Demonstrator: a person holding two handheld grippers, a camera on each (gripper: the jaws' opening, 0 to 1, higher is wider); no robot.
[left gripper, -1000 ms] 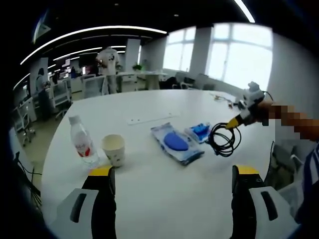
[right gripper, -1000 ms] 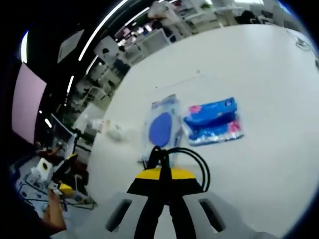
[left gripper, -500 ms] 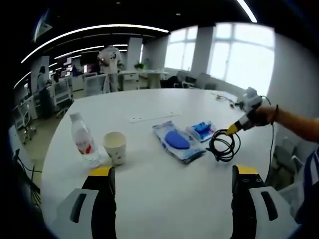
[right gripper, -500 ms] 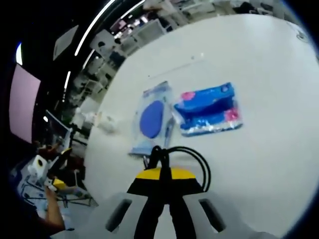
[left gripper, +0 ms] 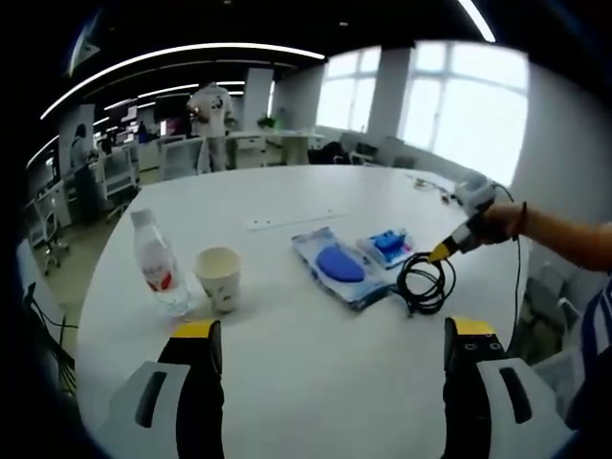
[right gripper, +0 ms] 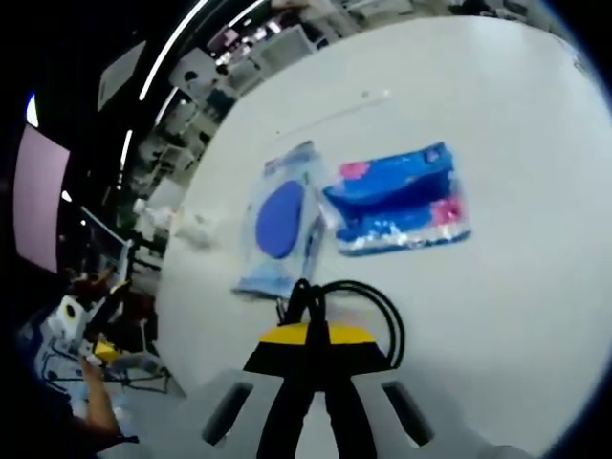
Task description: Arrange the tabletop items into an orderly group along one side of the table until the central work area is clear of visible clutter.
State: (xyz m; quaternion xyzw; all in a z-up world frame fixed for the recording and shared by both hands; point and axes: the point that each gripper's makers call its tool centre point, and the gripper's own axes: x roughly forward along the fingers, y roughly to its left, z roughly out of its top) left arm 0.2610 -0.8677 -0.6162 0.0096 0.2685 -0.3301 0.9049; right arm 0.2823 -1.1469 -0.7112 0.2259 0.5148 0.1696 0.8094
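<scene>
On the white table [left gripper: 316, 363] stand a clear water bottle [left gripper: 158, 266] with a red label and a paper cup [left gripper: 218, 279] at the left. A pale wipes pack with a blue oval [left gripper: 339, 266] [right gripper: 279, 222] lies mid-table, a blue tissue pack [left gripper: 385, 245] [right gripper: 400, 201] beside it. My right gripper [right gripper: 308, 330] [left gripper: 438, 253] is shut on a coiled black cable [right gripper: 356, 308] [left gripper: 423, 282], held just above the table close to the packs. My left gripper [left gripper: 330, 339] stands open over bare table near the front, nothing between its jaws.
A thin white strip [left gripper: 292, 221] lies further back on the table. Small items [left gripper: 432, 190] sit at the far right edge. Office chairs and desks [left gripper: 182, 158] ring the table, with a person [left gripper: 210, 110] standing far off. A person's arm [left gripper: 559, 237] holds the right gripper.
The right gripper with the cable has drifted slightly lower and closer to the packs. The left gripper view has barely shifted; bottle, cup and packs stay put.
</scene>
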